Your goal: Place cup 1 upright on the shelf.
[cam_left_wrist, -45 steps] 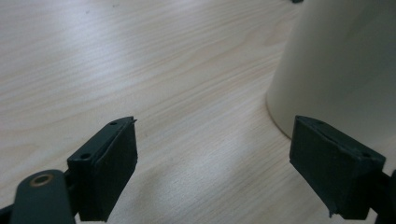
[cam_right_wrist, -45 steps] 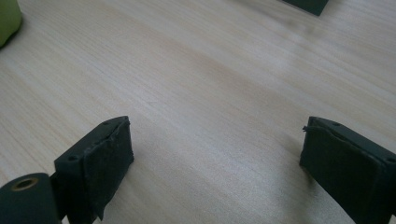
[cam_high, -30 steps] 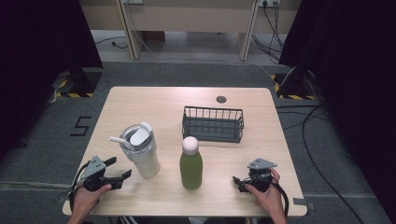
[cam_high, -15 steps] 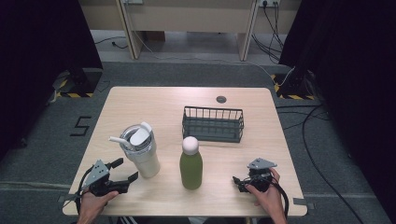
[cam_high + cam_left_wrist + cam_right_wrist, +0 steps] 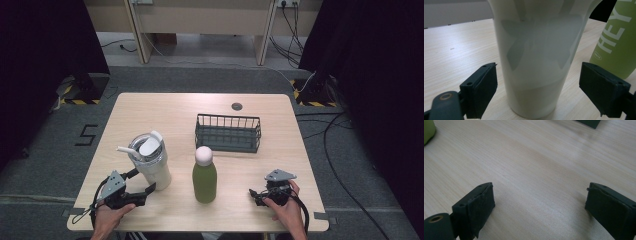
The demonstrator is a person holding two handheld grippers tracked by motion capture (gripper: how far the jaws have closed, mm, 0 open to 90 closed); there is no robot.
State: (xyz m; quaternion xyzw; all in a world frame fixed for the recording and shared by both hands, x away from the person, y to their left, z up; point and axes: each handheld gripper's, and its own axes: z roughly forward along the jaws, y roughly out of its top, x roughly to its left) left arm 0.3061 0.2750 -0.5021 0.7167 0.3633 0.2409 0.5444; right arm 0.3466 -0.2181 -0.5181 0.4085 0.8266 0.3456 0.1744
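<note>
A cream tumbler [image 5: 151, 163] with a lid and straw stands upright at the table's front left. My left gripper [image 5: 141, 183] is open with its jaws on either side of the tumbler's base [image 5: 535, 75], not touching it. A green bottle [image 5: 205, 175] with a white cap stands upright just right of the tumbler; its side [image 5: 616, 42] shows past the right jaw. My right gripper [image 5: 253, 195] rests open near the front right edge, over bare wood [image 5: 539, 185].
A dark wire basket [image 5: 228, 132] sits behind the bottle toward the back right. A small round grommet [image 5: 236, 106] lies near the table's far edge. Cables run over the floor at right. The table's front edge is close below both hands.
My left gripper has moved right and forward, from the table's front left corner up to the tumbler, so its jaws now flank the base. The right gripper has stayed put.
</note>
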